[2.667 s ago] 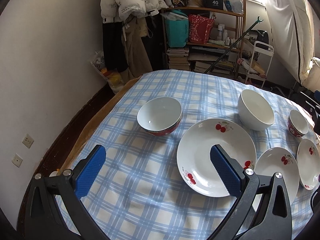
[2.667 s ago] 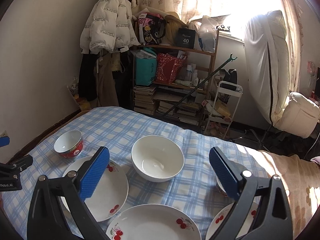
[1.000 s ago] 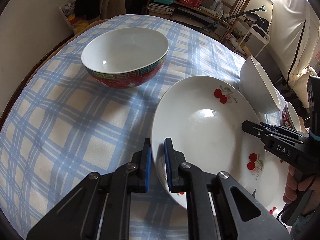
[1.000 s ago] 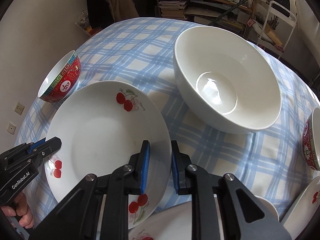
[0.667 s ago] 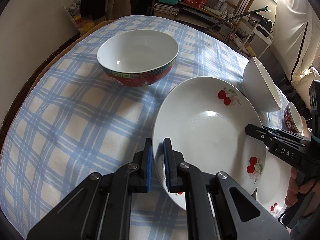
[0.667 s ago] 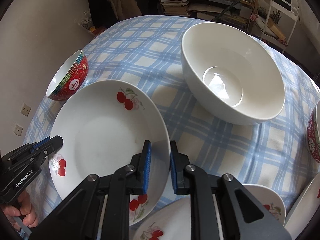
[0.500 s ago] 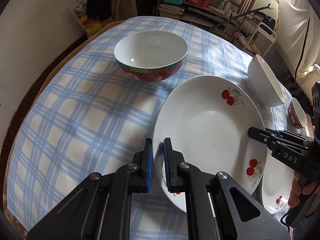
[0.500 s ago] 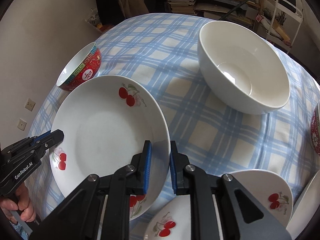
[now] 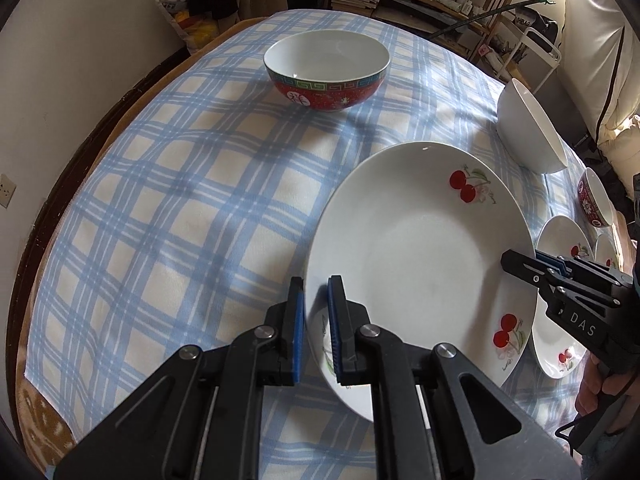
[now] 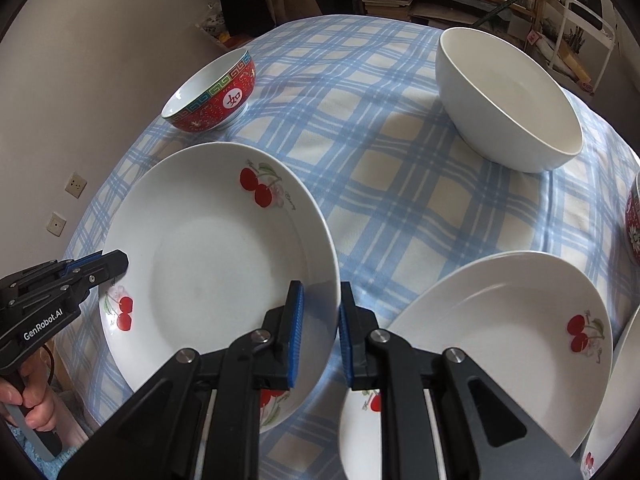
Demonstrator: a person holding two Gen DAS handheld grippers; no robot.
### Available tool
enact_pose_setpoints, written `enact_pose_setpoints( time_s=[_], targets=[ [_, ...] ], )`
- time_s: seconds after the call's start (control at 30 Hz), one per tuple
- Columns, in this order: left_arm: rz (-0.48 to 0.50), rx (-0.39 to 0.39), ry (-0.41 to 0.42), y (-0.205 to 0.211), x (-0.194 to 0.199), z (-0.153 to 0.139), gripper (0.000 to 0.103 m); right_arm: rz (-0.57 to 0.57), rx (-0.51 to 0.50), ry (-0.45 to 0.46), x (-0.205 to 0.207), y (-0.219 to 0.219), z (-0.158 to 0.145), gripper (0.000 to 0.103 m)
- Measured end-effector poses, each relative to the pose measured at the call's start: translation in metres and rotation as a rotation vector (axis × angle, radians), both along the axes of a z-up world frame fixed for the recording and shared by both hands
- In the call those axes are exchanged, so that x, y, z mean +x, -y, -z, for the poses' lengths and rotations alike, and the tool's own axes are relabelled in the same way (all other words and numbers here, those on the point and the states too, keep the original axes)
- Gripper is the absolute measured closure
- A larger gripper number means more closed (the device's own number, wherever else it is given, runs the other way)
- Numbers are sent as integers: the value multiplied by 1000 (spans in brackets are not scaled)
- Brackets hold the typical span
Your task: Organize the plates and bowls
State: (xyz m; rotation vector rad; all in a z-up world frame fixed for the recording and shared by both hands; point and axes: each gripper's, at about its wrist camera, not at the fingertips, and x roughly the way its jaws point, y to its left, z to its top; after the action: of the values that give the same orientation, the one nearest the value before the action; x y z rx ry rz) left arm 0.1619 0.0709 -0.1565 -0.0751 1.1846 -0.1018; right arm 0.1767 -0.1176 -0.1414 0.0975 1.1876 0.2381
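Tablecloth: blue-and-cream check, covering the whole table under every dish; a brown edge shows along its left side in the left wrist view.
Large cherry plate: the biggest plate, white with red cherry sprigs at its rim, held over the cloth between the two grippers and tilted a little, near rim lower (whether any part of it touches the cloth I cannot tell).
White bowl: plain, deep, upright on the cloth beyond the large cherry plate and to the right, well apart from it.
Red bowl: red outside with a green key-pattern band, white inside, upright near the far left of the cloth, apart from the plate.
Smaller cherry plates: lying at the right of the large plate, one overlapping another; a further one shows at the frame's right edge.
Small red bowl: at the far right edge, only partly in view.
Left gripper: blue pads clenched on the plate's left rim, one pad above and one below it.
Right gripper: pads clamped on the opposite rim of the same plate.
Hands: one grips the left tool's handle, the other the right tool's.
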Motion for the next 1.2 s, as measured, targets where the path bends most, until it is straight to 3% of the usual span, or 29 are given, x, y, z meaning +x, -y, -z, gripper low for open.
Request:
enact_pose_setpoints(
  time_s=[0.47, 0.77, 0.97, 1.07, 1.17, 1.2],
  targets=[
    [46, 111, -21, 13, -5, 12, 90, -8, -105, 7, -14, -12, 3, 85],
    [33, 108, -23, 11, -2, 11, 90, 23, -102, 19, -16, -11, 0, 85],
    [21, 185, 18, 11, -5, -3, 84, 17, -122, 91, -22, -6, -20, 85],
    [-4, 136, 18, 6, -5, -11, 84, 26, -126, 115, -24, 2, -34, 85],
    [4, 120, 28, 8, -6, -21, 84, 28, -135, 124, -30, 15, -46, 77],
    [10, 120, 35, 10, -7, -25, 82, 28, -150, 131, -33, 19, -50, 70]
  ],
)
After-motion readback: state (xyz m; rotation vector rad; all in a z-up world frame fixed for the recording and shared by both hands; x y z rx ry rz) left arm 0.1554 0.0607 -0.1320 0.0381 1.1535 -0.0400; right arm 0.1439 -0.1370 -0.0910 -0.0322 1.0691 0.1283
